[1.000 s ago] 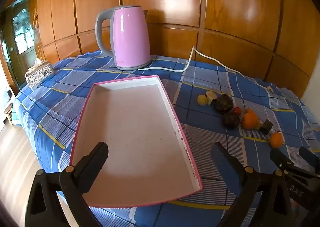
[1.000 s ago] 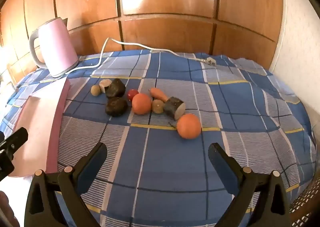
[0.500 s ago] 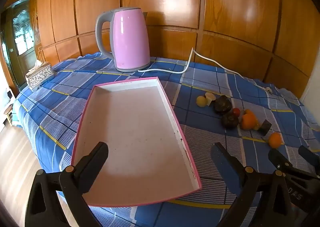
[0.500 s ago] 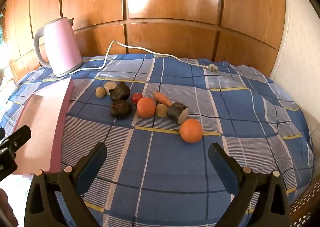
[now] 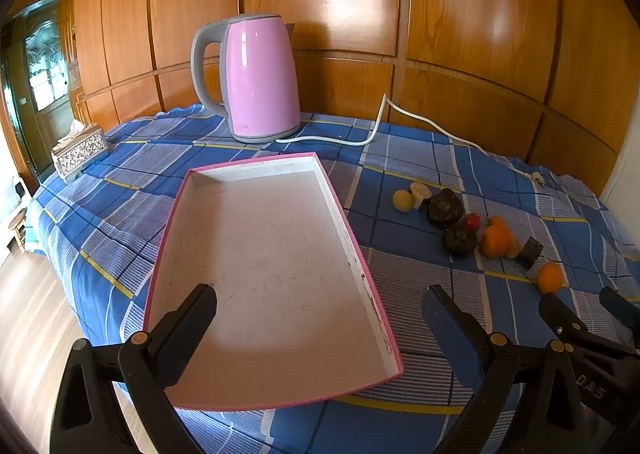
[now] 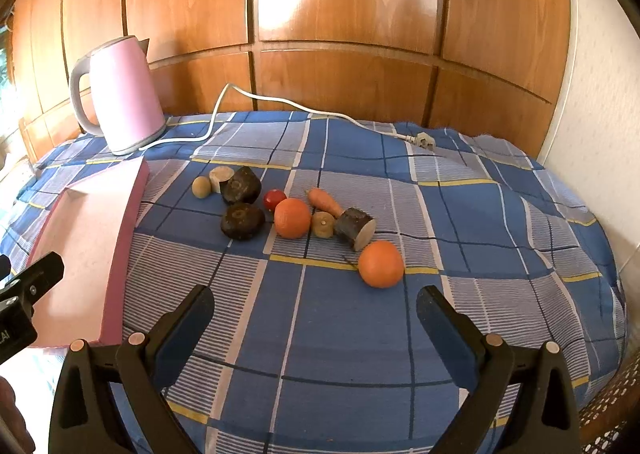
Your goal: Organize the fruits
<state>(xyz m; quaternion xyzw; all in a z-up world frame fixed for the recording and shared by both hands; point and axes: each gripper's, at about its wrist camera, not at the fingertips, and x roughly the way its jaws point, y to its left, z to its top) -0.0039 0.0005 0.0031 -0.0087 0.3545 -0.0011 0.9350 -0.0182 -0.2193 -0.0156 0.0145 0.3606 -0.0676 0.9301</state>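
Observation:
A pink-rimmed white tray (image 5: 240,170) lies on the blue checked tablecloth, with nothing in it; it shows at the left in the right wrist view (image 6: 128,190). My left gripper (image 5: 320,306) is open over the tray's near end. A cluster of fruit and vegetables lies to the right of the tray: two oranges (image 6: 381,263) (image 6: 292,217), a carrot (image 6: 325,201), a small red tomato (image 6: 274,199), two dark round pieces (image 6: 241,220) (image 6: 241,185) and a cut dark stub (image 6: 355,228). My right gripper (image 6: 316,310) is open, just short of the nearest orange.
A pink electric kettle (image 5: 260,78) stands at the back, its white cord (image 6: 280,102) trailing across the cloth to a loose plug (image 6: 424,140). A patterned tissue box (image 5: 80,150) sits at the far left. Wooden panelling runs behind. The table edge drops off at the left.
Both views have pulled back and risen slightly; the fruit and tray sit a little farther off. Both grippers stay open. Nothing on the table has moved.

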